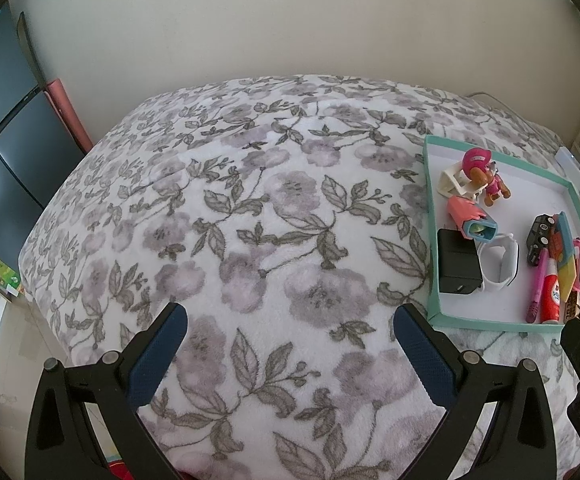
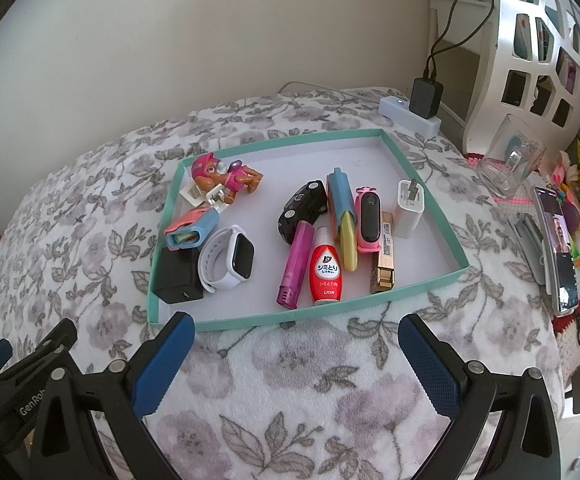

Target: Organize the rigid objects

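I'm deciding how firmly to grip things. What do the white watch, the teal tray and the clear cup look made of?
White watch: strap looks like matte silicone, curled softly; face is glossy black, probably glass. Teal tray: likely cardboard, with thin flat walls and a matte white inside. Clear cup: transparent with bright reflections, glass or hard plastic; I cannot tell which.

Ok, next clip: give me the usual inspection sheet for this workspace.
Surface: floral blanket, soft and uneven.
Job's things: teal tray holds toy dog, white smartwatch, black adapter, toy car, pink tube, red bottle, white plug and others.
Clutter: glass and phone right of the blanket.
Grippers: left gripper open over bare blanket; right gripper open before the tray.
Cables: charger lead into power strip.
Surroundings: wall, white shelf.
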The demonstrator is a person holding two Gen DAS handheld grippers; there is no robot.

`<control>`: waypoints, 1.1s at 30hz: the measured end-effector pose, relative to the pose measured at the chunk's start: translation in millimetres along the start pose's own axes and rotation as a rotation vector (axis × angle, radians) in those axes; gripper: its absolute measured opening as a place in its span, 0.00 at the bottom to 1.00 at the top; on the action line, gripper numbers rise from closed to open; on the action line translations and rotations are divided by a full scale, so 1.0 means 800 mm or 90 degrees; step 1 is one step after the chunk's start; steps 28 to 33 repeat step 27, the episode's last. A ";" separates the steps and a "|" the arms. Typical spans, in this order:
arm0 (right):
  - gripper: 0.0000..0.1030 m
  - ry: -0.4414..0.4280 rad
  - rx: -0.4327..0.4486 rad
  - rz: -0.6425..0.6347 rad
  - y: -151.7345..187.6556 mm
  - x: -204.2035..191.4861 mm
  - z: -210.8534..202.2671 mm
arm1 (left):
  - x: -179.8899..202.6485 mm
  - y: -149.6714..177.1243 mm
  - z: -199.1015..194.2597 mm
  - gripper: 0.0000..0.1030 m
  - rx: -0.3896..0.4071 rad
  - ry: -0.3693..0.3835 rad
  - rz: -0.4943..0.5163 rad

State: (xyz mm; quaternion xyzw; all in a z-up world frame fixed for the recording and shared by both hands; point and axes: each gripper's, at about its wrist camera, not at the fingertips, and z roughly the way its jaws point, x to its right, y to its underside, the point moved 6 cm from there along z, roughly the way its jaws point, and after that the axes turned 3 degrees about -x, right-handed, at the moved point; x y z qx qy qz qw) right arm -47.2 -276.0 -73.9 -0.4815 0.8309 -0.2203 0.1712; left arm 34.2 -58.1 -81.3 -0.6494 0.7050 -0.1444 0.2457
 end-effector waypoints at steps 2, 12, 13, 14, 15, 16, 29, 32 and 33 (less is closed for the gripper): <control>1.00 0.000 0.000 0.000 0.001 0.000 0.000 | 0.000 0.000 0.000 1.00 0.001 -0.002 0.002; 1.00 0.001 -0.001 0.000 0.000 0.000 0.001 | -0.001 0.000 0.001 1.00 -0.001 -0.003 0.005; 1.00 0.000 -0.001 0.000 -0.001 0.000 0.000 | 0.000 0.000 0.001 1.00 -0.001 -0.003 0.004; 1.00 0.000 -0.001 0.000 0.000 0.000 0.001 | 0.000 0.000 0.001 1.00 -0.001 -0.003 0.005; 1.00 0.000 -0.001 0.000 0.000 0.000 0.001 | -0.001 0.000 0.001 1.00 0.000 -0.004 0.005; 1.00 0.000 -0.001 0.000 0.000 0.000 0.001 | -0.001 0.000 0.001 1.00 0.000 -0.003 0.006; 1.00 0.000 -0.002 -0.001 0.001 -0.001 0.003 | -0.001 -0.002 -0.006 1.00 0.016 -0.005 0.015; 1.00 0.000 -0.002 -0.001 0.001 -0.001 0.003 | -0.001 -0.002 -0.006 1.00 0.016 -0.005 0.015; 1.00 0.000 -0.002 -0.001 0.001 -0.001 0.003 | -0.001 -0.002 -0.006 1.00 0.016 -0.005 0.015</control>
